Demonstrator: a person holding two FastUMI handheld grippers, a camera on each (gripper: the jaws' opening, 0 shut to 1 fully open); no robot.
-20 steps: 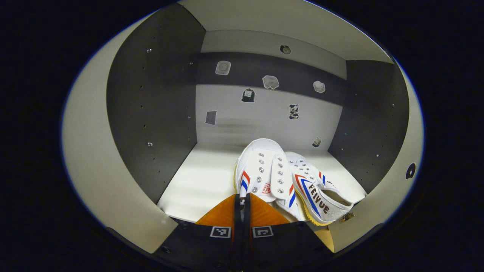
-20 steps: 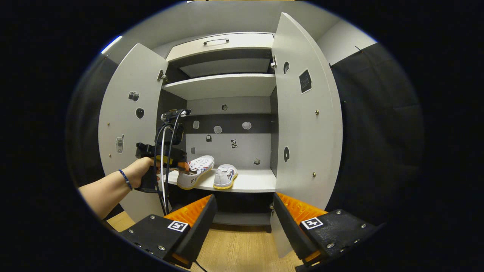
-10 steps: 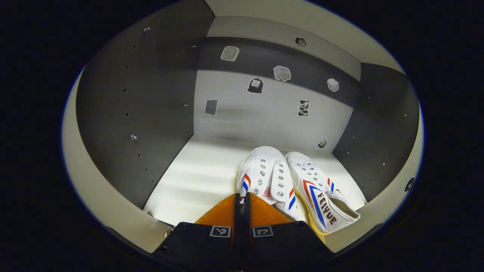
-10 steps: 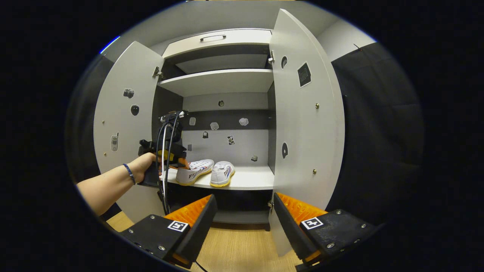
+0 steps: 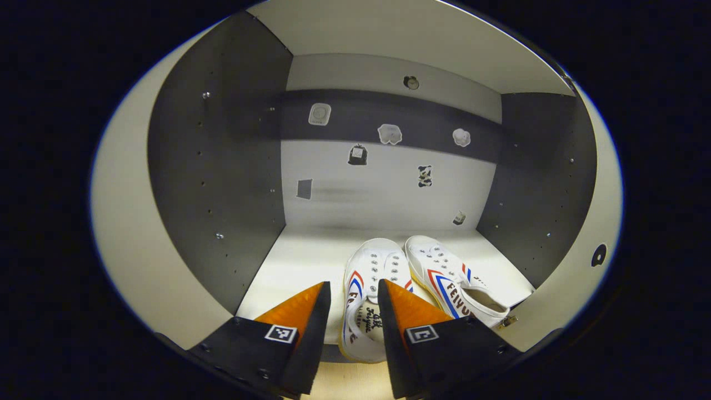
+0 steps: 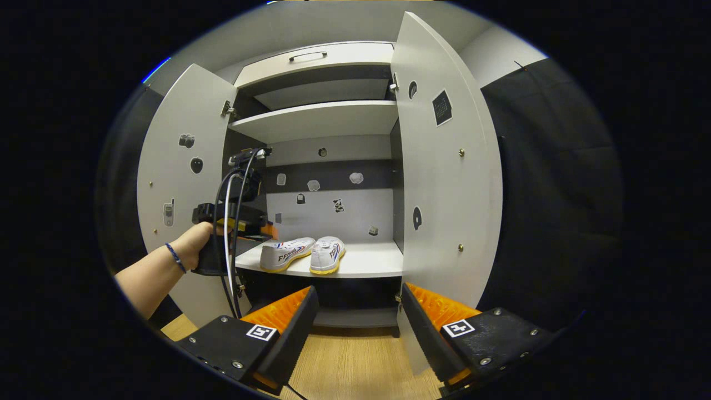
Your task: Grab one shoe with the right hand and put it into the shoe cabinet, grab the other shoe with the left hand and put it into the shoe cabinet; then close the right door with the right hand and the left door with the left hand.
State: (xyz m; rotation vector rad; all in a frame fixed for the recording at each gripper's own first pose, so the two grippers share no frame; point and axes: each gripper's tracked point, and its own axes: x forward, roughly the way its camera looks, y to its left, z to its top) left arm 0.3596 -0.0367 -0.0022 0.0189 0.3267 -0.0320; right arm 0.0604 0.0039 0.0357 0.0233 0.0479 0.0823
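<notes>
- Since half a second ago, the jaws of the left gripper (image 5: 351, 311) have been opened and drawn back from the heel of the left shoe (image 5: 369, 291), which had been pinched between them; the shoe is now left lying on the shelf (image 5: 303, 261).
- Both fingers of the left gripper are seen spread apart in the left gripper view, with the heel of the left shoe visible in the gap between them and nothing gripped.
- The left shoe is set on the shelf of the shoe cabinet (image 6: 322, 119) with its toe toward the back wall and its heel at the front edge.
- The right shoe (image 5: 452, 275) lies just beside it, toe also pointing inward, the two close together or touching at the toes.
- In the right gripper view, the left gripper (image 6: 265, 229) is held by a hand (image 6: 191, 250) just in front of the left shoe (image 6: 286, 254), apart from it.
- The right gripper (image 6: 355, 328) is held well back from the cabinet, above the wooden floor (image 6: 350, 369), its jaws wide open and empty.
- The left door (image 6: 178, 194) and the right door (image 6: 444, 166) are both swung open.
- Small stickers (image 5: 390, 133) are seen on the back wall of the cabinet.
</notes>
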